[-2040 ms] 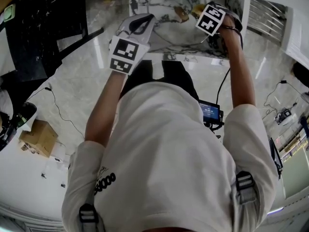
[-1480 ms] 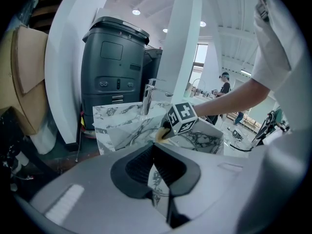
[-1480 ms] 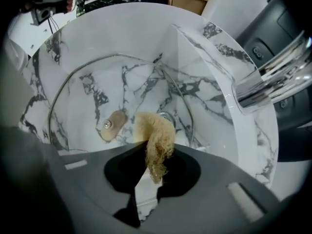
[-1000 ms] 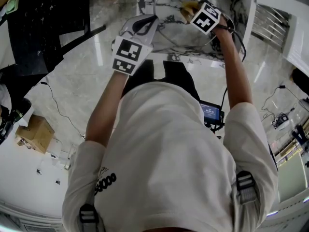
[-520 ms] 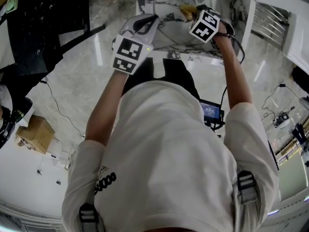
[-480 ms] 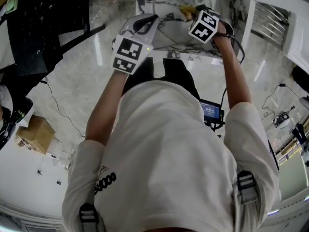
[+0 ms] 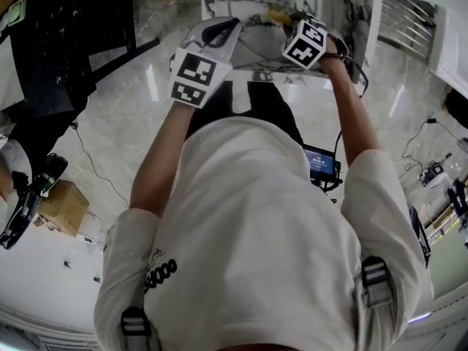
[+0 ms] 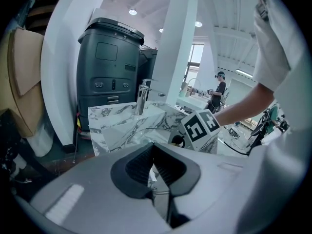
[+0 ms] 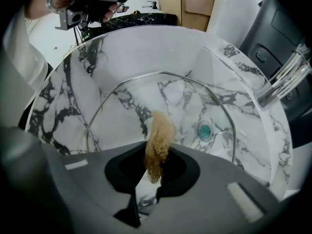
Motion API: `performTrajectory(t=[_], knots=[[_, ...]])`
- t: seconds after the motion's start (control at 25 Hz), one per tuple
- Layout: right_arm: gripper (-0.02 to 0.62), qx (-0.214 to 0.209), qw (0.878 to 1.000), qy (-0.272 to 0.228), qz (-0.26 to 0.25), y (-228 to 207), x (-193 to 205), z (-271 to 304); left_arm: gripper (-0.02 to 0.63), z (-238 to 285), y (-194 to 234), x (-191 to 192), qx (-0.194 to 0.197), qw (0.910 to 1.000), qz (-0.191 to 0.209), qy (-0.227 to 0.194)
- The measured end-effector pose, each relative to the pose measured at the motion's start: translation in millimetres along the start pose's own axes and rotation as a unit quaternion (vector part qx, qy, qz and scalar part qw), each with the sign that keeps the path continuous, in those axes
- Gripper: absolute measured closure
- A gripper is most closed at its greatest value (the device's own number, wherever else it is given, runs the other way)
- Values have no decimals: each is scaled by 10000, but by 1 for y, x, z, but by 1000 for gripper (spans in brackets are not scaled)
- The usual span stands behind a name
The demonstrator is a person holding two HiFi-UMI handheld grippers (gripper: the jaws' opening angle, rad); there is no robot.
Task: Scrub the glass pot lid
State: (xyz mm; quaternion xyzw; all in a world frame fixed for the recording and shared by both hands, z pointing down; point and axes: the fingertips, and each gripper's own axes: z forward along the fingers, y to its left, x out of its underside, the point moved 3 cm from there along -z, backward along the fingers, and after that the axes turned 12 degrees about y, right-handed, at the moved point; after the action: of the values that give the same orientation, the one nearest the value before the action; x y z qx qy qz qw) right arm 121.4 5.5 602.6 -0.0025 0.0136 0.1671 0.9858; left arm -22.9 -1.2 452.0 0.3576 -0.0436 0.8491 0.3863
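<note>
Both arms were stretched out forward, left forearm (image 7: 156, 159) and right forearm (image 7: 352, 115) nearly straight, each hand wrapped around its tool. The right gripper (image 9: 156, 162) was clamped on a golden-brown scrubber (image 9: 160, 133), a fuzzy, fibrous tuft sticking up out of the black pads. Just past the scrubber's tip was the glass pot lid (image 9: 187, 99). It was clear and round, and its thin metal rim arced around the tuft on both sides. I couldn't tell if the tuft was actually pressing on the glass.

The lid sat in the white marble sink (image 9: 68, 82), a glossy basin with dark veins. A teal drain plug (image 9: 204, 129) showed ahead and a bit right of the right gripper.

The left gripper (image 8: 153, 152) had its ribbed black pads squeezed down to a thin slit, and I couldn't make out anything caught in it. Ahead of it was the same marble, then a chrome faucet (image 8: 142, 96), and furthest back a dark grey boxy unit (image 8: 109, 67).
</note>
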Motion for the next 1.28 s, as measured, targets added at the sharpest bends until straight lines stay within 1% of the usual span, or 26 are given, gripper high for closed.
performTrajectory(t=[0.2, 0.36, 0.48, 0.56, 0.72, 0.8, 0.88, 1.04, 1.2, 1.28], knots=[[552, -248, 9993, -56, 269, 6, -2, -1, 597, -9, -4, -4, -31, 9999, 77, -56], [552, -289, 9993, -2, 239, 23, -7, -2, 597, -21, -1, -1, -45, 9999, 111, -93], [552, -377, 9989, 74, 279, 37, -13, -4, 597, -26, 3, 3, 56, 9997, 194, -111], [552, -681, 9971, 125, 315, 52, -18, -4, 597, -30, 2, 6, 159, 9994, 293, -103], [552, -1420, 9894, 278, 116, 78, -29, -1, 597, -43, -1, 5, 258, 9980, 544, -172], [552, -1594, 9864, 361, 164, 83, -32, -2, 597, -49, -3, 5, 311, 9972, 635, -223], [552, -1557, 9869, 265, 325, 80, -38, -7, 597, -55, -4, 7, 360, 9963, 743, -246], [552, -1205, 9898, -306, 697, 65, -53, -28, 597, -64, 0, 11, 406, 9951, 866, -266], [552, -894, 9908, -273, 974, 63, -44, -43, 597, -70, 5, 13, 451, 9942, 915, -328], [552, -696, 9901, -391, 1155, 61, -43, -55, 597, -73, 7, 12, 471, 9937, 950, -364]])
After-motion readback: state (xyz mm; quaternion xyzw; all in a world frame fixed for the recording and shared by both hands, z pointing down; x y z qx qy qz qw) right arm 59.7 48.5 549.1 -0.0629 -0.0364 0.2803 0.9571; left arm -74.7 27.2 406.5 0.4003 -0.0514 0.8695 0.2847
